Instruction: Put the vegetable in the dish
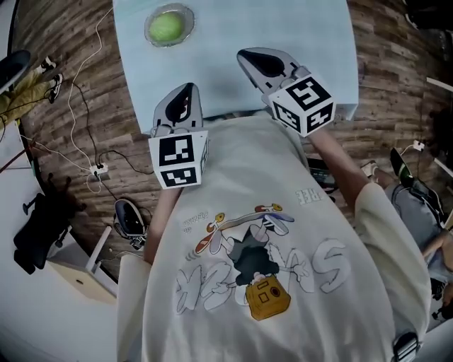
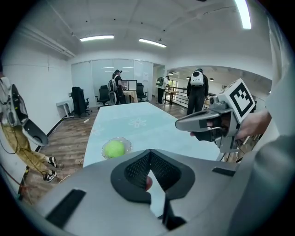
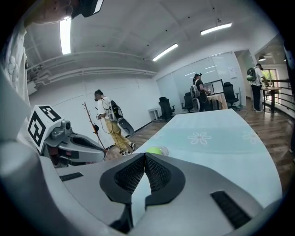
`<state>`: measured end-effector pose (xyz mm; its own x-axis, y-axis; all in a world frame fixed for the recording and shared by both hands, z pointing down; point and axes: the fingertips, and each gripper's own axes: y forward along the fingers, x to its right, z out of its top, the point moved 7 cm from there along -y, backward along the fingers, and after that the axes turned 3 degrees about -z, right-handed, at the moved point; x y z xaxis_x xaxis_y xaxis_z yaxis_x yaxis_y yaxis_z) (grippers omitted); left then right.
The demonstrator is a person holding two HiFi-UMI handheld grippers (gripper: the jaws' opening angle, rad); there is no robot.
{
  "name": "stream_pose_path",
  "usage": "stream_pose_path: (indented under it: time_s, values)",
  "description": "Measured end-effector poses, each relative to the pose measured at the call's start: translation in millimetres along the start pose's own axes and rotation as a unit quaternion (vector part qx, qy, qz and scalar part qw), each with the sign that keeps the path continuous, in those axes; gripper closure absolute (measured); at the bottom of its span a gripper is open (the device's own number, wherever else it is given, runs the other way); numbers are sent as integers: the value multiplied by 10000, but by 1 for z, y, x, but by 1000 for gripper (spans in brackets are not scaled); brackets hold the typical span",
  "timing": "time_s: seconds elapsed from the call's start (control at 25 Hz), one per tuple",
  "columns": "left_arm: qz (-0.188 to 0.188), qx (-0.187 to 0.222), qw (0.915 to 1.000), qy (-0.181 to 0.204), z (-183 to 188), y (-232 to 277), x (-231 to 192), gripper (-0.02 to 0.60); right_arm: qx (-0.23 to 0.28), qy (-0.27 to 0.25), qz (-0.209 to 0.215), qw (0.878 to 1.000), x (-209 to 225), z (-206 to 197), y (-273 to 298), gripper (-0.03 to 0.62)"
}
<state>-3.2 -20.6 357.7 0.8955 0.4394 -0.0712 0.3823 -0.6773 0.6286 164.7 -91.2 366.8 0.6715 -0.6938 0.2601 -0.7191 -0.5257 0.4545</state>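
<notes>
A round green vegetable lies in a clear glass dish near the left edge of the pale blue table. The left claw is closed, its tips meeting. A small reddish spot shows in the gap below them, and what it is cannot be told. The right claw is closed too, pads together with nothing between them. Both hover at the table's near edge, well apart from the dish. In the head view the dish sits at about 12 o'clock from the left claw and 10 o'clock from the right.
</notes>
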Motion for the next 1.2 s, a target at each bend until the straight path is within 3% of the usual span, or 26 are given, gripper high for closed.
stream_pose_path:
  time_s: [0.24,0.44,0.52,0.76,0.88,1.2]
  values:
    - [283,146,9991,-282,2,-19,-6,574,43,48,111,9999,-1,1,-26,572]
    - [380,370,9970,-569,-2,-32,4,574,127,646,181,9977,-10,-4,-41,572]
    - [409,511,9957,-654,0,-32,13,574,207,657,210,9974,-15,-4,-48,572]
    - [419,562,9950,-708,4,-22,23,574,193,436,18,9989,-22,-16,-62,572]
    - [459,600,9948,-690,7,-21,22,574,252,395,139,9988,-22,-12,-59,572]
    - [173,445,9983,-336,14,-7,46,574,271,396,285,9984,-22,-16,-60,572]
